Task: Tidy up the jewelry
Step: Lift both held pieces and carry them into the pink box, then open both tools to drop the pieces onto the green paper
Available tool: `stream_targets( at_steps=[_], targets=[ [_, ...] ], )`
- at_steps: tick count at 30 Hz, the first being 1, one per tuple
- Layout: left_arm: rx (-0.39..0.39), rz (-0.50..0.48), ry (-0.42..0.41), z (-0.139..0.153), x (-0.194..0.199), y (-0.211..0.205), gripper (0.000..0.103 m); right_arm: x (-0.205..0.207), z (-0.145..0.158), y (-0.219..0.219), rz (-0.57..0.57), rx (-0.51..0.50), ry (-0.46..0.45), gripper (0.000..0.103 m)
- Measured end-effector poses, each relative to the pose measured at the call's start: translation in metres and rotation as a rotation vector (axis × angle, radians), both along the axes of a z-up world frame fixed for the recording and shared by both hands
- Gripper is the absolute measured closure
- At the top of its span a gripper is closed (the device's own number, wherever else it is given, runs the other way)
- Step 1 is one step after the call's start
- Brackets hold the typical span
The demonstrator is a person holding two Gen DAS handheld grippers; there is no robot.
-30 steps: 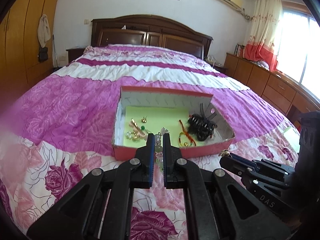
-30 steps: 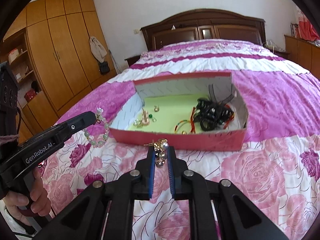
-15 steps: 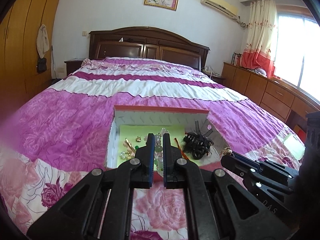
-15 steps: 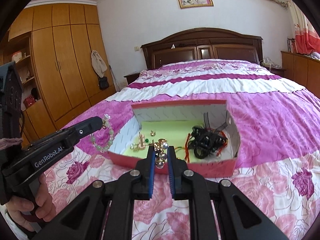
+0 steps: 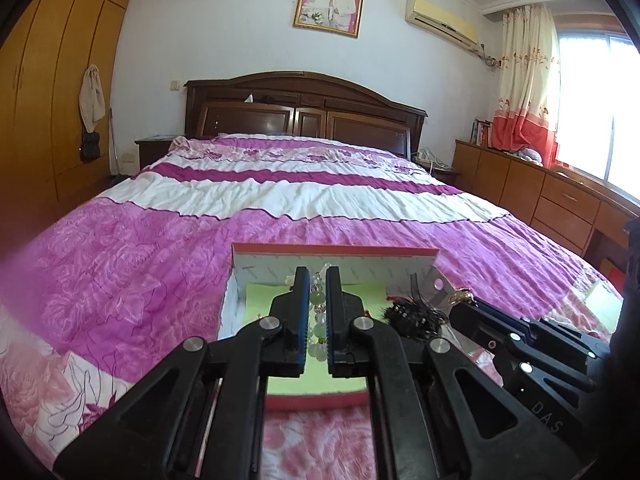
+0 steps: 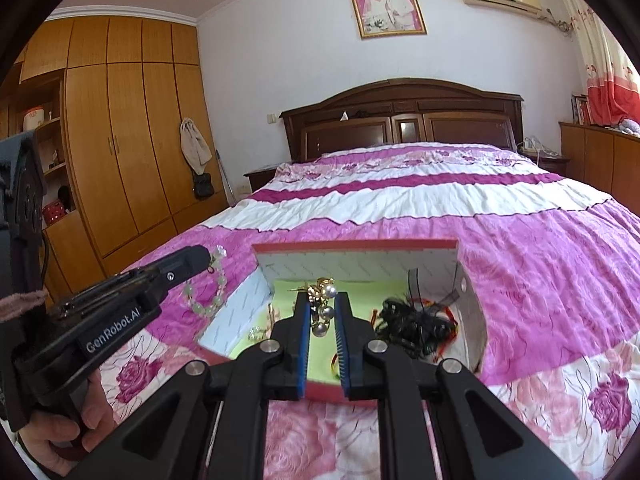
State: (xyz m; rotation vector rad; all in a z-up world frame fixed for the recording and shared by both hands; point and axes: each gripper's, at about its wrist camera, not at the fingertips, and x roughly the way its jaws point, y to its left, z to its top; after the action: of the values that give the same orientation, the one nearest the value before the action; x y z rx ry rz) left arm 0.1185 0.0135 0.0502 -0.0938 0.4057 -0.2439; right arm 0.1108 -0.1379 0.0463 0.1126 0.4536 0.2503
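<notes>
left claw [image 5: 318, 280]: clenched on pale green bead bracelet [image 5: 317, 312], over red box [image 5: 332, 249] | right claw [image 6: 322, 300]: grasping gold pearl earring [image 6: 325, 300], over same box | box: on pink floral bed [image 5: 160, 248], black hair clip [image 6: 404, 320] at right inside

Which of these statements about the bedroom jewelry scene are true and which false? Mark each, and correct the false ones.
1. The left gripper is shut on a pale bead bracelet. True.
2. The right gripper holds nothing. False: it is shut on a gold and pearl piece.
3. The red box lies on the bed. True.
4. The box's floor is blue. False: the lining is yellow-green.
5. A black tangle lies in the box's right part. True.
</notes>
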Motion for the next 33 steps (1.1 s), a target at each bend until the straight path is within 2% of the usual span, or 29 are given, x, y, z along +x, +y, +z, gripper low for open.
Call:
stream_targets(
  at_steps=[10,19,23,28,33],
  targets=[
    [0.011,0.016,0.034,-0.02,0.03,-0.004,0.103,0.034,-0.019,-0.001,-0.026,-0.006,0.03,0.09],
    [0.048,0.002,0.186,-0.053,0.053,-0.012,0.103,0.061,-0.048,-0.005,-0.039,-0.029,0.147,0.09],
    [0.042,-0.006,0.269,-0.065,0.063,-0.011,0.103,0.074,-0.06,-0.004,-0.035,-0.037,0.23,0.09],
    [0.033,-0.008,0.332,-0.073,0.069,-0.01,0.103,0.083,-0.071,-0.003,-0.036,-0.04,0.33,0.089],
    [0.04,-0.018,0.38,-0.077,0.072,-0.013,0.103,0.085,-0.075,0.001,-0.026,-0.066,0.363,0.088]
  ],
)
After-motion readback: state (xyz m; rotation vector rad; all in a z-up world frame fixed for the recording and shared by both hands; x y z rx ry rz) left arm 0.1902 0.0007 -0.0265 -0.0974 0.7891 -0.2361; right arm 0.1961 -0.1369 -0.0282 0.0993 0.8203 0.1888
